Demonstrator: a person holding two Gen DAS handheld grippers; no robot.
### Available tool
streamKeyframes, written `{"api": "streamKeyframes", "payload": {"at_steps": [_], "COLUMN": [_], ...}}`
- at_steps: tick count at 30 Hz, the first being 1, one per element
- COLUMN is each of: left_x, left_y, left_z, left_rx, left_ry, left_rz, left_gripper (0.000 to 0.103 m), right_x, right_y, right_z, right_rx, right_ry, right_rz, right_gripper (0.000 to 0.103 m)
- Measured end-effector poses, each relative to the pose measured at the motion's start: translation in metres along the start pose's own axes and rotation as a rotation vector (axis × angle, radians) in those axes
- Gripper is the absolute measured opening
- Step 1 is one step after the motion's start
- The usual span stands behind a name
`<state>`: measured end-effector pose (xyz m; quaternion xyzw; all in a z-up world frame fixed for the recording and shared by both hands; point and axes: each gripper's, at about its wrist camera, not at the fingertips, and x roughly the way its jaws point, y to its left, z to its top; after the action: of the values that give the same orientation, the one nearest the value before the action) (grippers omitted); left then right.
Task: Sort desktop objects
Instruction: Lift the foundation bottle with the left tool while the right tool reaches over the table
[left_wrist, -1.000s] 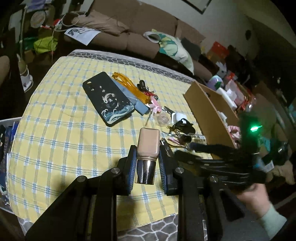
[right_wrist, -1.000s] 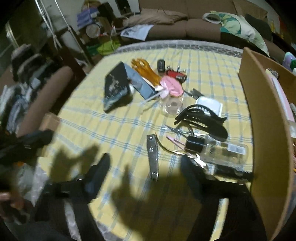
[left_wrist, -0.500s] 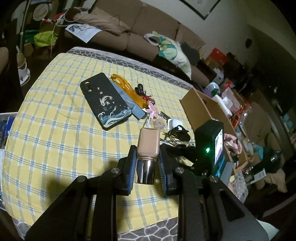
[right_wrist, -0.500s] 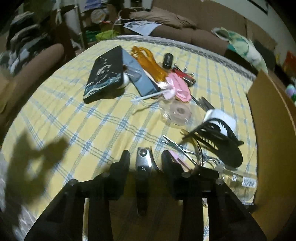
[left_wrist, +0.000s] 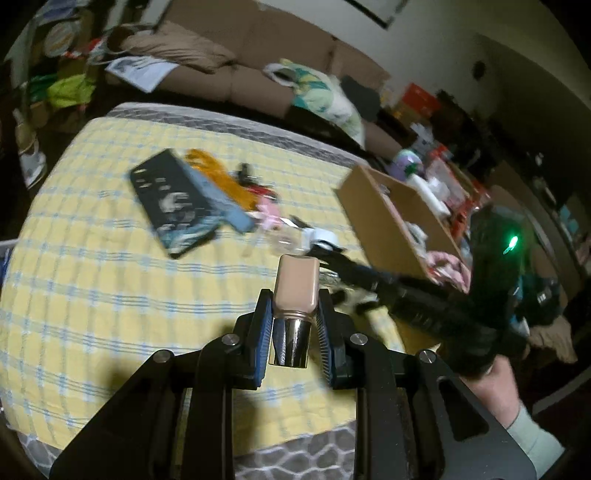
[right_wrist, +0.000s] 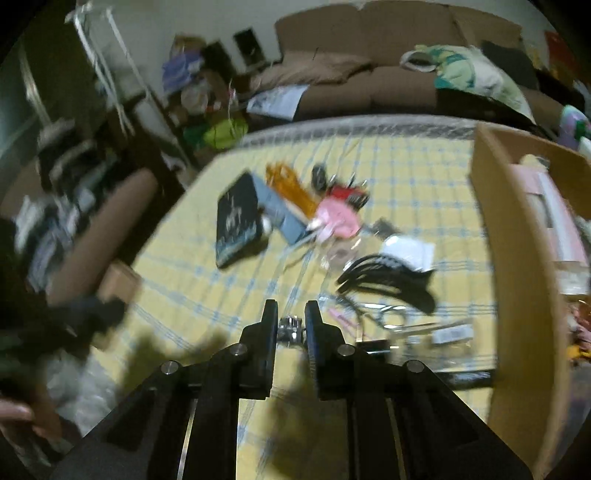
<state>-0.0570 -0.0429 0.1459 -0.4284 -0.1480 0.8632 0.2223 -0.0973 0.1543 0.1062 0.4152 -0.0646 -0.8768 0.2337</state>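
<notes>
Grippers, both loaded.
Left gripper (left_wrist: 294, 325) pinches beige chrome-capped bottle (left_wrist: 296, 291); right gripper (right_wrist: 291, 325) pinches silver nail clipper (right_wrist: 291, 328); brown cardboard box (right_wrist: 517, 258) lies right.

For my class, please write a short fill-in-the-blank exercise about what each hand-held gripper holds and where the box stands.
1. The left hand-held gripper is shut on a beige bottle with a ____ cap.
2. The right hand-held gripper is shut on the metal nail ____.
3. The cardboard box stands on the ____ side of the table in the right wrist view.
4. The checked tablecloth is mostly ____.

Missing words: silver; clipper; right; yellow
</notes>
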Motion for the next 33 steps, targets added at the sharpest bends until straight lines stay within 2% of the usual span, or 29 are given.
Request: {"api": "streamKeyframes", "payload": {"at_steps": [3, 5, 12, 17, 19, 25, 33], "left_x": [0.006, 0.015, 0.066, 0.1, 0.099, 0.064, 0.02], "left_y": [-0.044, -0.08, -0.188, -0.241, -0.24, -0.2, -0.109], "left_z": [0.003, 0.008, 0.016, 0.02, 0.023, 0.026, 0.007], "left_rx": [0.065, 0.086, 0.139, 0.165, 0.141, 0.135, 0.089], "left_ry": [0.011, 0.022, 0.083, 0.125, 0.12, 0.067, 0.037], "left_rz": [-0.039, -0.105, -0.224, -0.228, -0.238, -0.142, -0.008], "left_gripper": [0.022, 0.022, 0.022, 0.022, 0.022, 0.022, 0.022], "right_x": [-0.041, -0.067, -0.168, -0.217, -0.227, -0.222, -0.152], "right_y": [-0.017, -0.031, -0.102, -0.146, -0.157, -0.149, -0.083], "right_z": [0.01, 0.015, 0.017, 0.001, -0.006, -0.014, -0.008], "right_rx": [0.041, 0.063, 0.117, 0.168, 0.19, 0.167, 0.087], "right_ry": [-0.065, -0.099, -0.179, -0.192, -0.182, -0.161, -0.072], "right_rz": [0.005, -0.007, -0.113, -0.155, -0.151, -0.11, -0.018], "right_gripper": [0.014, 0.011, 0.011, 0.011, 0.014, 0.014, 0.014]}}
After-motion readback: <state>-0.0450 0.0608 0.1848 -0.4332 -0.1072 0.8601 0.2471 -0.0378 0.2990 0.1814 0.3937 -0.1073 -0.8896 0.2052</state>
